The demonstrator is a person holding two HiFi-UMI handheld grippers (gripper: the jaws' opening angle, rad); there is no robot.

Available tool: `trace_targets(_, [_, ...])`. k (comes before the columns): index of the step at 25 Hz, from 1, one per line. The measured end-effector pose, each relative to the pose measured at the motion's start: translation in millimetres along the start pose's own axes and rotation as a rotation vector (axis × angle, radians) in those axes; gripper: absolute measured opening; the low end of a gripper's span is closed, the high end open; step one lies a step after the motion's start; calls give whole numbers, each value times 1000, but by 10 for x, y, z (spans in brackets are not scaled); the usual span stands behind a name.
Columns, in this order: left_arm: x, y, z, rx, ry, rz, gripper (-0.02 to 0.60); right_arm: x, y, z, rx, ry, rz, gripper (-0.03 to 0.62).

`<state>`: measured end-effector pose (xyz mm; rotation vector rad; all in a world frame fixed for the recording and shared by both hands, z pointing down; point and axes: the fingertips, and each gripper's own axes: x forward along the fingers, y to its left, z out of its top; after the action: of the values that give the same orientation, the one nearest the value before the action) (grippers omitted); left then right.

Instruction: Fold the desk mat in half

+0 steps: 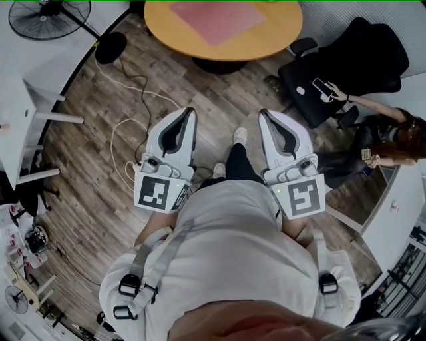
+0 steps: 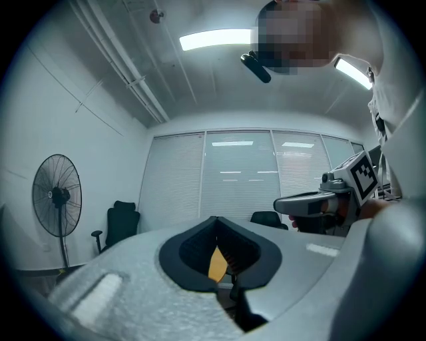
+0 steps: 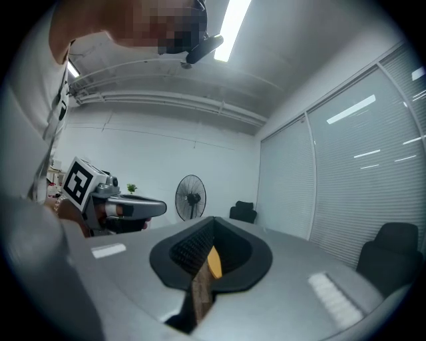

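Pink desk mat (image 1: 216,20) on tabletop (image 1: 269,41) at 12, wood floor (image 1: 225,93) between. We hold left claw (image 1: 188,111) and right claw (image 1: 264,114) closed, empty. Blinds (image 2: 239,174) show only in gripper views.

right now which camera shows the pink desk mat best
Head view: the pink desk mat lies flat and unfolded on the round table. Both gripper views show only an orange sliver past their jaws, no mat.

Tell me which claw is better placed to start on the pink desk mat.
Left, marginally. Both claws are shut, empty and short of the round wooden table, but the left claw sits slightly nearer the pink rectangular desk mat than the right claw.
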<state>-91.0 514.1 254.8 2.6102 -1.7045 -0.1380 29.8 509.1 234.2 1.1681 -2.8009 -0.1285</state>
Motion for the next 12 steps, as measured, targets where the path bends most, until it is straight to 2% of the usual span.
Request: trace_targets(12, [908, 203, 8, 17, 3, 9, 3, 522, -810, -31, 3, -9, 1, 5])
